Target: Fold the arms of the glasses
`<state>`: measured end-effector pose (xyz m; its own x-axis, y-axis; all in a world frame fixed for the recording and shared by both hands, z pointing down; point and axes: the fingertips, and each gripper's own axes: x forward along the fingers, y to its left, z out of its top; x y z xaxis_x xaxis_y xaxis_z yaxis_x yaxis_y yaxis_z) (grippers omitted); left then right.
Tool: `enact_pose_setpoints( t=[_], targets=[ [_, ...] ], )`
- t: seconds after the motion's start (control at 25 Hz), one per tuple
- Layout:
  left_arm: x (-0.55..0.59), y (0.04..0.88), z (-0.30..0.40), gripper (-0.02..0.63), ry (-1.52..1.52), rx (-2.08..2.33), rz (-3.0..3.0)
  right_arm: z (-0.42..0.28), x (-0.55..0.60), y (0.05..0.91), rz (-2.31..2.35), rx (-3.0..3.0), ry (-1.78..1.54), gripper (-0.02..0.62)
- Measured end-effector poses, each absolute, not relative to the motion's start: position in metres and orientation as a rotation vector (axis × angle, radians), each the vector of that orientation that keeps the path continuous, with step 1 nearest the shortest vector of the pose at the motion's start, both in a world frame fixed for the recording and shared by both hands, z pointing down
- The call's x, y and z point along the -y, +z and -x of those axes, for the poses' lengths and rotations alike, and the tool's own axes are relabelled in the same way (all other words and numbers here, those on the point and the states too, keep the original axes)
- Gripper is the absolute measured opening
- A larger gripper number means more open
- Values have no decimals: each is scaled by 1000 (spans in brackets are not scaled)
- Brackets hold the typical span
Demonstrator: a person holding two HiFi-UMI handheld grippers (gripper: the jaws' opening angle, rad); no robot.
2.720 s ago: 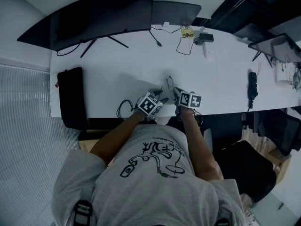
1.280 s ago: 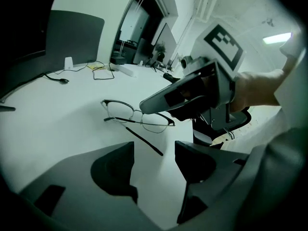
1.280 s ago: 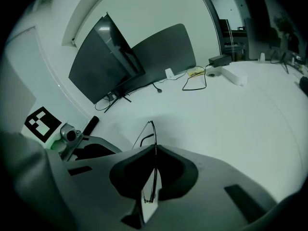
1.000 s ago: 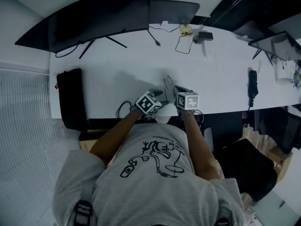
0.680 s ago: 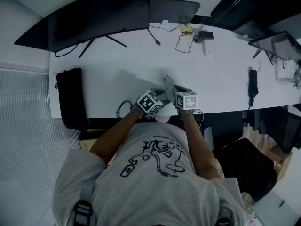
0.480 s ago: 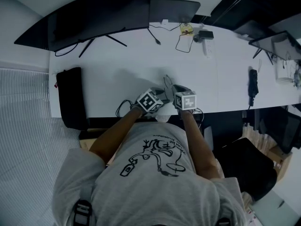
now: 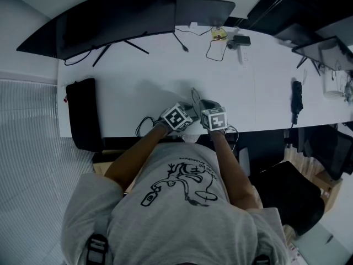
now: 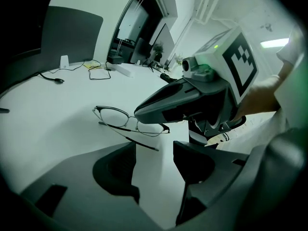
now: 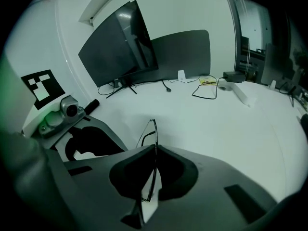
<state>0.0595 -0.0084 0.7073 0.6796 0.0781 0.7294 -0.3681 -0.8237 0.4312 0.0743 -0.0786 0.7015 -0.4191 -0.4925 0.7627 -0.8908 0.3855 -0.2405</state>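
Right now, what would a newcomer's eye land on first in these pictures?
The thin wire-rimmed glasses stand out, clamped at one end in the shut right gripper near the white desk's front edge. The left gripper, jaws apart and just closing slightly, faces the free arm, nothing between them. Behind, a big dark curved monitor spans the desk's back.

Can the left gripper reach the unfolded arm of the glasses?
Probably yes. The left gripper is open, and the unfolded arm of the glasses points toward its jaws with nothing between. The right gripper, shut on the glasses, is to one side.
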Motion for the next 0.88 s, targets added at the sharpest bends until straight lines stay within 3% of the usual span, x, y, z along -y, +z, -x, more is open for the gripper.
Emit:
enact_pose_setpoints(
  t=[0.88],
  targets=[
    [10,711,-69,265,1088,217,-2345,-66,75,691,-1131,2049,889,11]
  ],
)
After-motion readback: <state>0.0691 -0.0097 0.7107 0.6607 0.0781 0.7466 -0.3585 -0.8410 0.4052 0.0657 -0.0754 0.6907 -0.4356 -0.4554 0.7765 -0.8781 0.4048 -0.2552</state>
